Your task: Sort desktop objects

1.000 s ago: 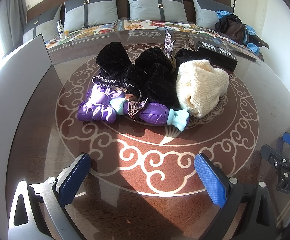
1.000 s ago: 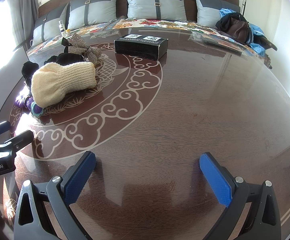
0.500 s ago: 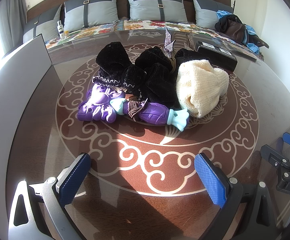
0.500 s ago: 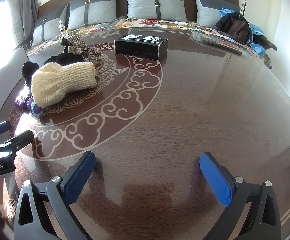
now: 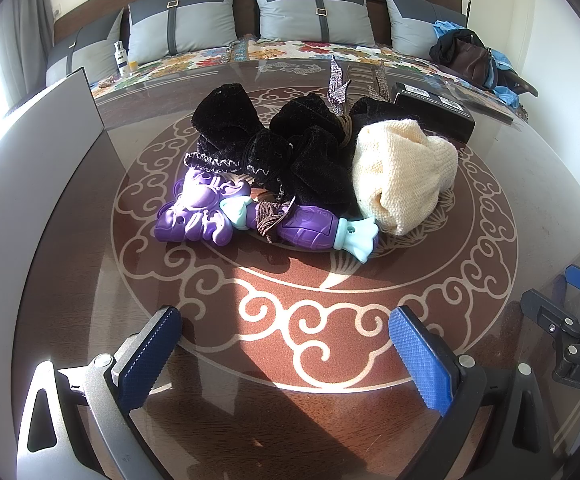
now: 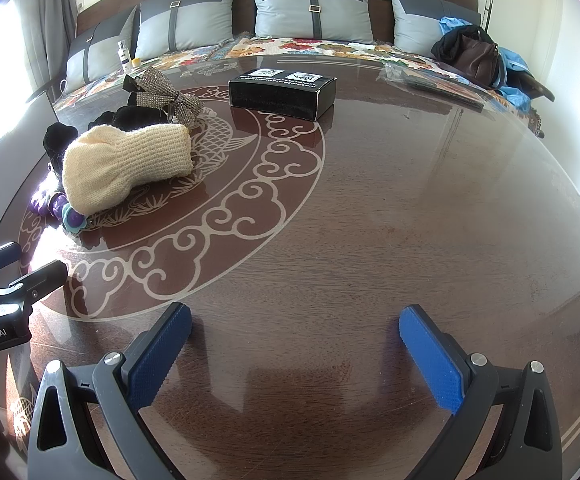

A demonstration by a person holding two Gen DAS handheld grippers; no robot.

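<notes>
A glass-topped table bears a clothing pile, toys and black box.

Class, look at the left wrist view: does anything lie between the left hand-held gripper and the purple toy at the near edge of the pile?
Nothing visible does. Only bare table lies between the open left hand-held gripper and the purple toy.

In the left wrist view, the white letters "DAS" stand on the black body of the right hand-held gripper at the right edge; the rest of the word is cut off. In the right wrist view, "GenRobot.AI" stands in white on the black body of the left hand-held gripper at the left edge. The black box on the surface bears two white labels with print too small to read.
</notes>
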